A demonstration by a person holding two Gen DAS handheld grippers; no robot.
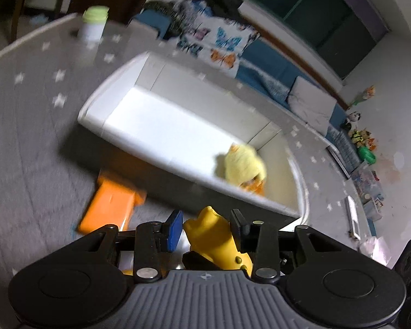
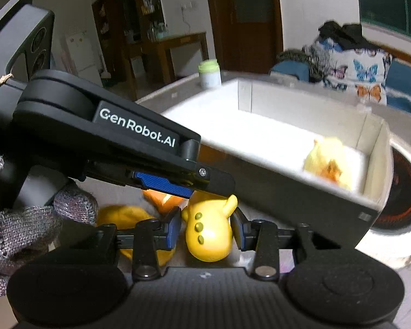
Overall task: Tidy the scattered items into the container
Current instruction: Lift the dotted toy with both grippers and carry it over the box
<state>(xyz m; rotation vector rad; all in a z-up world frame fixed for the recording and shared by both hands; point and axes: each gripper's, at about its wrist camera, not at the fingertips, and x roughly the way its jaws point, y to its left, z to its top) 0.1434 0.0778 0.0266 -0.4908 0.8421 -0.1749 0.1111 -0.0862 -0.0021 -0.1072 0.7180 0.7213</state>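
Both tools, left [image 1: 207, 229] and right [image 2: 205, 229], grasp one yellow toy figure [image 2: 208, 230] beside the white container [image 1: 178, 126], apparently handing it over for stowing.

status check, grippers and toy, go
Left gripper and right gripper both around yellow toy. Toy outside white box; plush already inside. Box wall ahead.

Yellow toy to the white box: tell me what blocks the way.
The box's near wall rises between the yellow toy and the box floor; the left gripper crosses just above the toy. Nothing else visible.
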